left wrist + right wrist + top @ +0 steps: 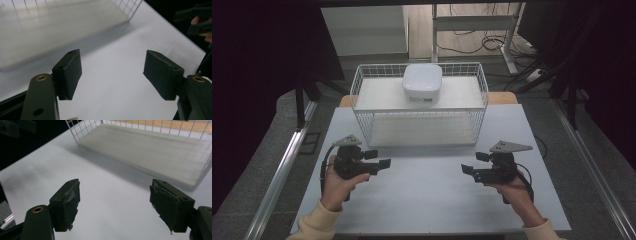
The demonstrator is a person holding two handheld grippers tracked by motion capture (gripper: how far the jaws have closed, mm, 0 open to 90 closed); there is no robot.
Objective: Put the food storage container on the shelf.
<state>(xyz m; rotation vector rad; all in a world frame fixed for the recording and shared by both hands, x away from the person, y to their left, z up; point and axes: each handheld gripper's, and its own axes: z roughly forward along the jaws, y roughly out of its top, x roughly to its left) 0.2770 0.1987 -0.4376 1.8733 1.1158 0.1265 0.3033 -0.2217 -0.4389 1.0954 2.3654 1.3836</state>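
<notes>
A white wire rack [419,122] with two shelves stands at the back of the white table [427,195]. On its upper shelf sits a white rounded box [422,84]. In front of the rack, a person's hands hold my two grippers just above the table. My left gripper [384,163] [112,72] is open, jaws wide apart with nothing between them, pointing right. My right gripper [466,170] [115,202] is open too and points left. The rack's lower shelf [155,150] [57,27] lies beyond the jaws in both gripper views.
Bare table surface [427,170] lies between the two grippers. Metal rails [287,165] run along both sides of the table. Behind the rack are a table leg frame [472,25] and cables [492,42] on the floor. The right gripper [197,22] and its hand appear far off in the left gripper view.
</notes>
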